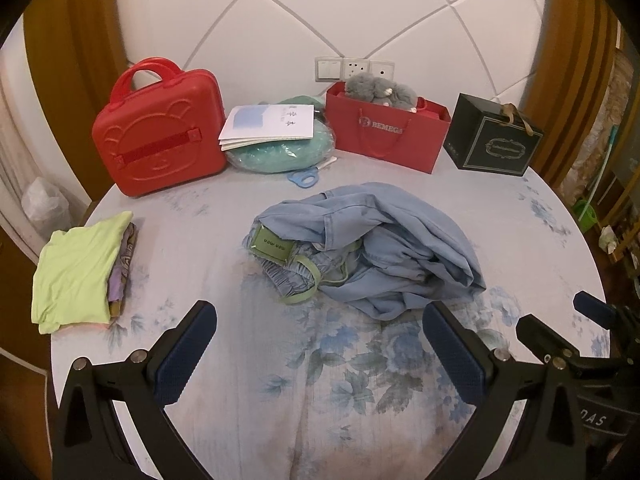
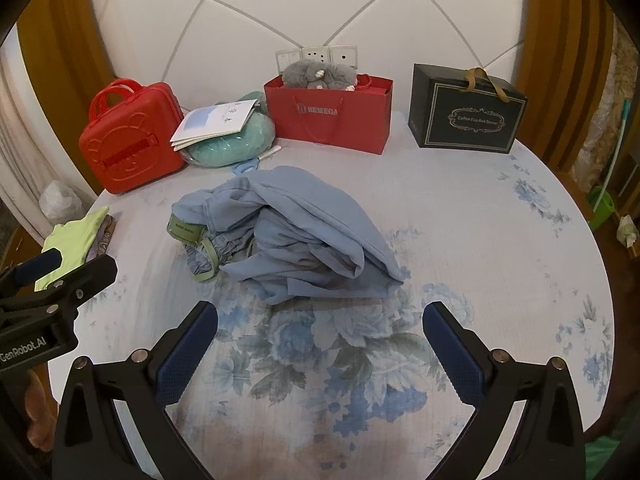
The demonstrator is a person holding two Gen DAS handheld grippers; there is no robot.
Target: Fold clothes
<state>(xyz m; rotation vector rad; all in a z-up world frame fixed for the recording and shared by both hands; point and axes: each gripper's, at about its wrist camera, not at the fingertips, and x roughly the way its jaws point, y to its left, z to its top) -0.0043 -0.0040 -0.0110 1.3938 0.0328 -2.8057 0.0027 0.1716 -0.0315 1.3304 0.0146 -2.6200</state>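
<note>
Right view alone reads the black box (image 2: 467, 109) label. Red bag (image 1: 386, 130) holds a grey plush toy (image 1: 378, 90). Both grippers — left gripper (image 1: 320, 344), right gripper (image 2: 320, 344) — released, empty, short of the crumpled blue trousers (image 1: 380, 240).

The room light is soft and a bit yellow, and neither view is very bright. No lamp shows, so where the light comes from is hard to tell. Shadows are weak; a faint dark patch lies under the blue clothes (image 1: 372, 248). The white padded headboard (image 1: 320, 12) is the brightest part. Both pictures bend like a round bowl, so the bed (image 2: 500, 240) looks curved and the corners go black. The middle is sharp. The edges look smeared, and the wooden sides look stretched.
</note>
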